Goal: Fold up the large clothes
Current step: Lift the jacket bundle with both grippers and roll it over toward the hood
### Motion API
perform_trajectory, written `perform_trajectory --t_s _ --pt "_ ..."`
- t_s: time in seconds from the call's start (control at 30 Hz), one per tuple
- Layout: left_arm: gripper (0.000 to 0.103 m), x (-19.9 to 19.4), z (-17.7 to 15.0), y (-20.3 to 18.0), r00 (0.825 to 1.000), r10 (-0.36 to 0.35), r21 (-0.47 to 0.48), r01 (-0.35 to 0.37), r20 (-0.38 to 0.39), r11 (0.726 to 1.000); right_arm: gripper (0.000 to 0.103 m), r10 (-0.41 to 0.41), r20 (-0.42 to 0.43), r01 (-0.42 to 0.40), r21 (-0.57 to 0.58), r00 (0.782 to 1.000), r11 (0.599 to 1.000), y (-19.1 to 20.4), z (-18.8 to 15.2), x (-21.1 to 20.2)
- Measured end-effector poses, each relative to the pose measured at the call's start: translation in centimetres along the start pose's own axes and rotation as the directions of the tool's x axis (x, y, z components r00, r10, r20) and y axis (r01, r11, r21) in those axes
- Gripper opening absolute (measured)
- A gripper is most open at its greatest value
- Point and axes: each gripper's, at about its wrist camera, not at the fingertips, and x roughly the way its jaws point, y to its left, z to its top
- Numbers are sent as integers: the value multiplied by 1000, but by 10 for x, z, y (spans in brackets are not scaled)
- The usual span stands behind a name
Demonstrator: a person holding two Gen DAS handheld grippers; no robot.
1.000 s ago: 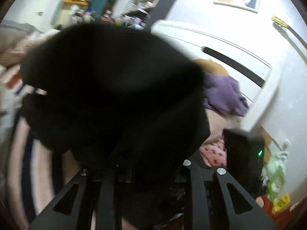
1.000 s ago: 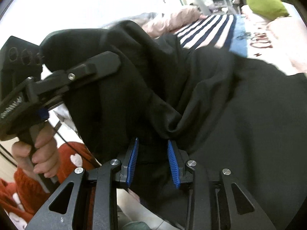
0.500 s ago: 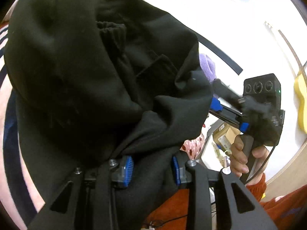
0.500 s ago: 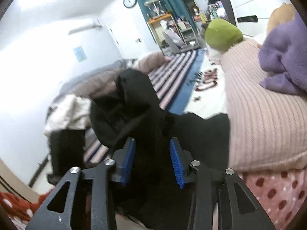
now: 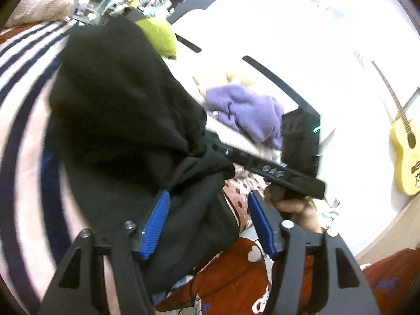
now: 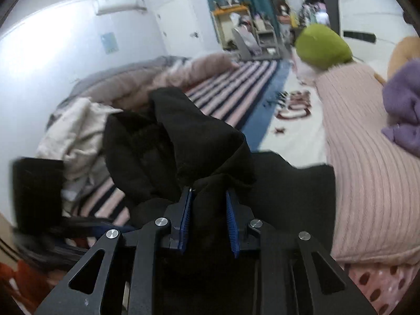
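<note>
L gripper [image 5: 207,220]: jaws just opened wide; black garment [image 5: 118,110] lies between the 2 pads, against L pad, clear of R pad, no grip. R gripper [image 6: 207,218]: jaws just closed, pinching garment bunch, rest humped ahead of fingertips. Garment edges cut off, folds unreadable. Hand [image 5: 296,212] on R handle partly hidden.

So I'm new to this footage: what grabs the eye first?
A bunched black garment fills the middle of both views, pinched in the right claw. Behind it lies a pink-and-navy striped bedspread. A yellow guitar leans on the white wall at the left view's right edge.
</note>
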Motion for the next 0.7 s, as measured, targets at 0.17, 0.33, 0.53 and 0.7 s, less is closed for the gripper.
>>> perform_trajectory --t_s 0.17,0.33,0.53,0.7 --pt "59 -22 -2 45 989 146 -114 -142 26 983 19 -50 -31 51 40 998 998 -15 -13 -4" --pt "59 4 -8 75 986 163 -159 -164 -22 974 26 -97 13 97 15 995 995 -5 3 -24" --pt "59 14 -9 81 992 125 -186 -124 -6 975 51 -10 95 23 -137 995 990 47 30 -52" --pt "59 14 -10 82 994 107 -206 -107 -10 973 55 -13 -92 -6 -202 996 979 67 26 -1"
